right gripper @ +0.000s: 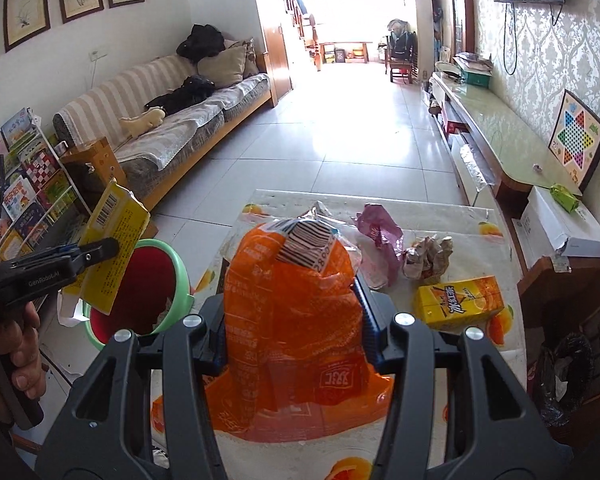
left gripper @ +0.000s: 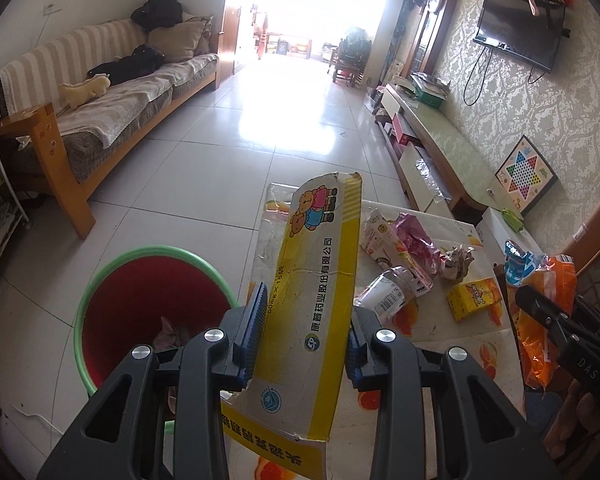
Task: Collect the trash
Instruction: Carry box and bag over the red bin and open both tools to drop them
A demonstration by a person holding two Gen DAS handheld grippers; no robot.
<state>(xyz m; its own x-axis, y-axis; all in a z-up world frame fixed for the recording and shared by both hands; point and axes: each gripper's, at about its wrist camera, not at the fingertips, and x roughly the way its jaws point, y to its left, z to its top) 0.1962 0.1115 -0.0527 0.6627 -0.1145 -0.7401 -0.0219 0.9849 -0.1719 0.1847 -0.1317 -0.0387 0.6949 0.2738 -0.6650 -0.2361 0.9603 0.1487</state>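
Observation:
My left gripper (left gripper: 300, 332) is shut on a flattened yellow medicine box (left gripper: 320, 280) with cartoon bears, held above the table's left edge beside the red bin with a green rim (left gripper: 100, 280). The box (right gripper: 112, 240) and the bin (right gripper: 180, 276) also show in the right wrist view. My right gripper (right gripper: 296, 316) is shut on an orange plastic bag (right gripper: 292, 300) over the table; it also shows in the left wrist view (left gripper: 540, 312). On the table lie a plastic bottle (left gripper: 392, 292), a pink wrapper (right gripper: 380, 236), crumpled paper (right gripper: 428, 256) and a yellow drink carton (right gripper: 460, 300).
The table has a fruit-print cloth (right gripper: 480, 220). A sofa (left gripper: 120, 92) stands left, a bookshelf (right gripper: 32, 184) near left, and a low TV cabinet (right gripper: 500, 140) along the right wall. A black-lined bin (right gripper: 564, 376) sits at the right. The tiled floor (left gripper: 260, 120) stretches ahead.

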